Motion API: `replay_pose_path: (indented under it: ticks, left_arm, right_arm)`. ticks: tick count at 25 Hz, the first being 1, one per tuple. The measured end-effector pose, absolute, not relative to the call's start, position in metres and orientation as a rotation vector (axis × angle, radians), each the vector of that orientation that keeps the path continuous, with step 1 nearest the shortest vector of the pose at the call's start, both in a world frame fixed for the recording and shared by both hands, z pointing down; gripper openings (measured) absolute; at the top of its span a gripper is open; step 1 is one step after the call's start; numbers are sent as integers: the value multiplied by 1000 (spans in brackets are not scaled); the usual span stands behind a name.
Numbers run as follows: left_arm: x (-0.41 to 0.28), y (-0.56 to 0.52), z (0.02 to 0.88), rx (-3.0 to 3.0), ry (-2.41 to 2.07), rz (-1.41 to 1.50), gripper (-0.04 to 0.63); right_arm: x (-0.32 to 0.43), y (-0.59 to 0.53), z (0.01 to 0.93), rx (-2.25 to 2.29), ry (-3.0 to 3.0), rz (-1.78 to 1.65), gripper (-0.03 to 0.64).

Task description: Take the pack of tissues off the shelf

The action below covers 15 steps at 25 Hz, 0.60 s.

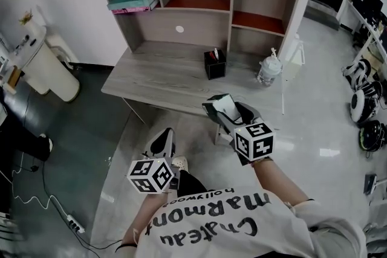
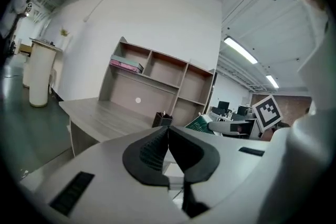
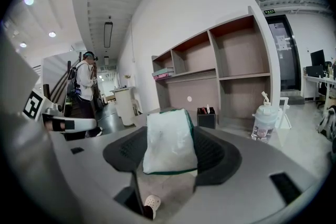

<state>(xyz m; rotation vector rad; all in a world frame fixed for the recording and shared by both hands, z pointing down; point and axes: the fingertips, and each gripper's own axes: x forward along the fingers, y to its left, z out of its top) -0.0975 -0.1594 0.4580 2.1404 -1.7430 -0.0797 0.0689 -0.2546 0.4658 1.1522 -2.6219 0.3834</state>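
The desk (image 1: pixel 163 78) runs across in front of the person, and its front edge is the nearest hard line to either tool. The floor (image 1: pixel 91 148) on this side of it is open, with only a cable and power strip (image 1: pixel 75 225) trailing at the far left and a white bin (image 1: pixel 51 72) off the desk's left end. The right gripper (image 1: pixel 230 113) is held close to that front edge, clear of the shelf unit (image 1: pixel 157 24) at the back of the desk, and well short of the black pen holder (image 1: pixel 214 63) and the water bottle (image 1: pixel 269 69) standing on the top. Its jaws are clamped on the pack of tissues (image 3: pixel 169 140), which sits upright between the pads, one pad pressing each side, with its top poking out past the tips. So the pack is off the shelf and in the air. The left gripper (image 1: pixel 161 141) hangs lower and further back over the floor, its jaws closed on each other with nothing between them. A stack of books (image 1: pixel 133 0) lies in the shelf's left compartment.
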Motion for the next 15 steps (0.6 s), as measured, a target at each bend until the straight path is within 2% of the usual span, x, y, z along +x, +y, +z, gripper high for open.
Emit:
replay_pose_path:
  ticks: [15]
  left_arm:
    - [-100,-159,468,2093,-1752,-68,18]
  right_arm:
    - [63,-262,473,1121,-2619,409,276]
